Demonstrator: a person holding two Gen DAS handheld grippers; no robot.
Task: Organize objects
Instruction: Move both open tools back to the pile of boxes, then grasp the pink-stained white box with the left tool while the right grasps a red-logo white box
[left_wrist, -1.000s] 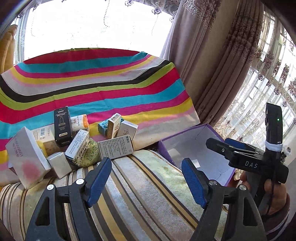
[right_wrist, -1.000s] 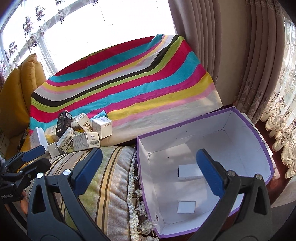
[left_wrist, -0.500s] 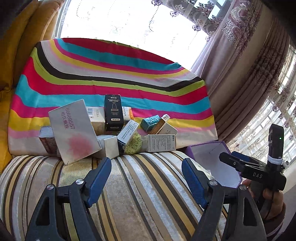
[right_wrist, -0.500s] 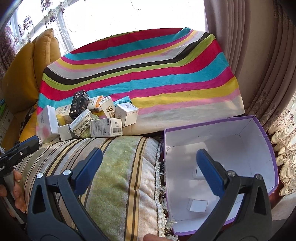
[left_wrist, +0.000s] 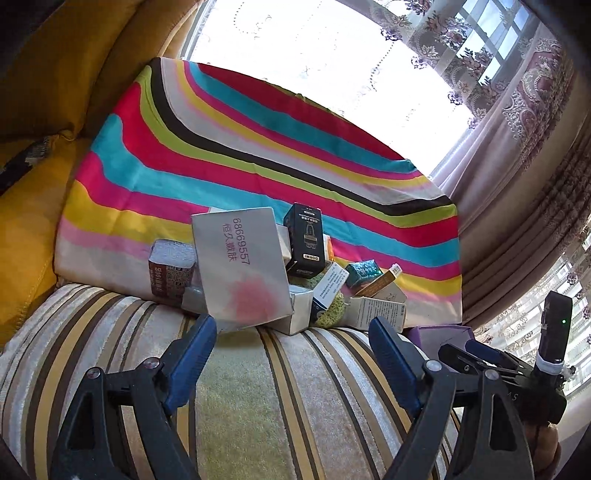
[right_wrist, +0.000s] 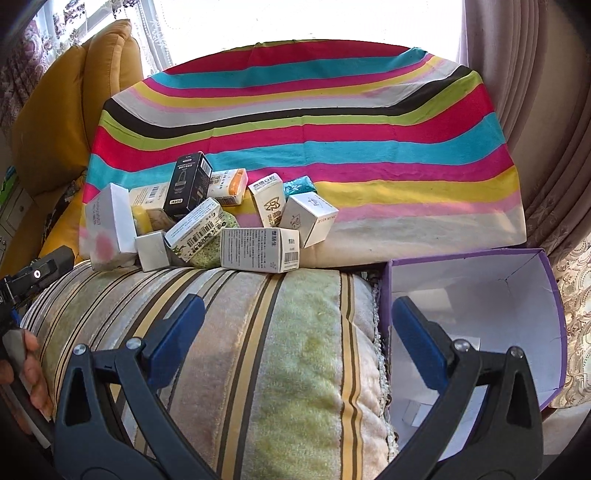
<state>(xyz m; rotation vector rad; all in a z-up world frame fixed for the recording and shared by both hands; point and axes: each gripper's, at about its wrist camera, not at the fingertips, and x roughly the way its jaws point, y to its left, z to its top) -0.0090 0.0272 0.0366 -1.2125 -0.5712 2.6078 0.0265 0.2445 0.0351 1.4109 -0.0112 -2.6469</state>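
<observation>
1. Boxes (right_wrist: 207, 218) are lying in a loose heap at the back of a striped cushion (right_wrist: 280, 354), leaning against a rainbow-striped cloth (right_wrist: 314, 122) that is draping the backrest.
2. Standing tallest in the heap is a black box (left_wrist: 306, 240), upright, with a large white box (left_wrist: 242, 266) bearing printed digits and a pink blotch tilting in front of it on its left in the left wrist view.
3. A white box with a barcode (right_wrist: 260, 249) is lying on its side at the front of the heap, touching the cushion.
4. A purple-rimmed storage box (right_wrist: 517, 291) with a white inside is sitting just beside the cushion's right end; it may be holding a couple of small white items, but the right gripper is hiding most of its floor.
5. The left gripper (left_wrist: 291, 360) is hovering over the cushion just short of the heap, its jaws having just been opening, nothing between them.
6. The right gripper (right_wrist: 295, 339) is hanging spread wide and empty, one finger over the cushion, the other over the storage box.
</observation>
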